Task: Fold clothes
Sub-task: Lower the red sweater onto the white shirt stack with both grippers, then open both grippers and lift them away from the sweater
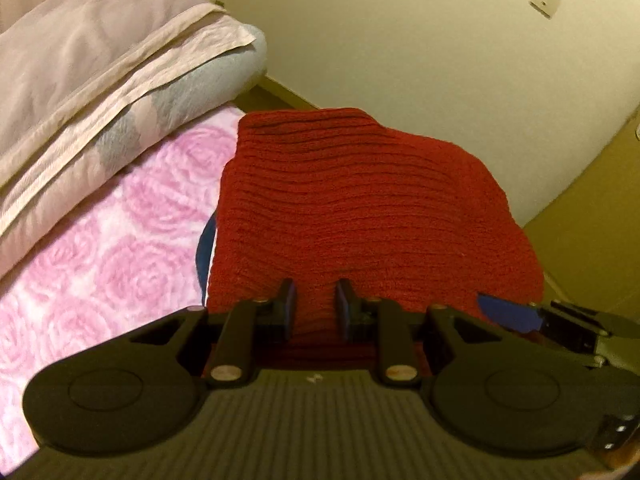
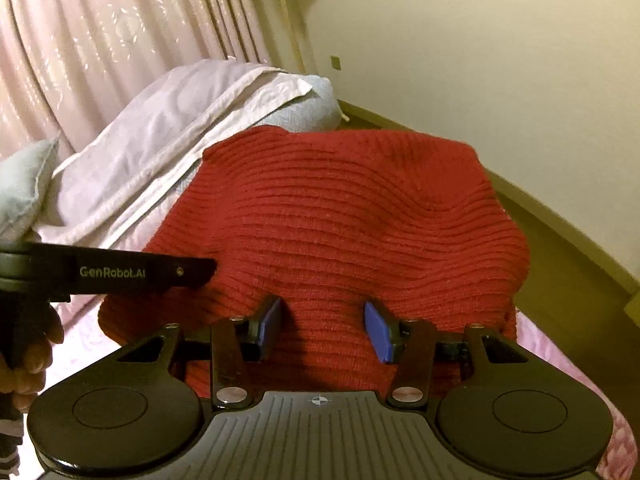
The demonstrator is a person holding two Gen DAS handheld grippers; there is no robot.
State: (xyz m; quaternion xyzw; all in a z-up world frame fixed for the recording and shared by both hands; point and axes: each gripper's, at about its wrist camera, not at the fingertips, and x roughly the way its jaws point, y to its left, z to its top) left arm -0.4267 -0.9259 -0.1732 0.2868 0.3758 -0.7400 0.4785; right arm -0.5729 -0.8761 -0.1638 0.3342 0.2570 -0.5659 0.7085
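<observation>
Both grippers sit at the near edge of the red knit sweater (image 1: pixel 360 208), which lies spread on the bed (image 1: pixel 100 264) over a pink rose-pattern blanket.

Left gripper (image 1: pixel 316 306) — fingers narrowly apart with a ridge of red knit running between the blue pads (image 1: pixel 291 300); looks like a pinch on the near hem, but whether the pads actually bear on the cloth cannot be told from here.

Right gripper (image 2: pixel 324 326) — fingers clearly apart, wider gap, red knit lying under and between them, nothing clamped.

Key relation: the sweater runs straight ahead of both sets of fingers, away toward the bed's far edge and the wall; its knit ribs run crosswise to the fingers. The two grippers sit side by side on the same near edge, so neither is plainly nearer. Judgement: a fold would carry this near edge forward over the far part, and both hands need a grip first — the right one is not closed yet.

View differences: the left wrist view shows a blue item (image 1: pixel 204 252) peeking from under the sweater's left side, plus the right gripper's blue pad at its right margin. The right wrist view shows the sweater's full width, the left gripper body and the hand (image 2: pixel 32 344) holding it.

Farther off: a folded pale quilt (image 1: pixel 100 60), then a curtain (image 2: pixel 100 48) in the right wrist view.
</observation>
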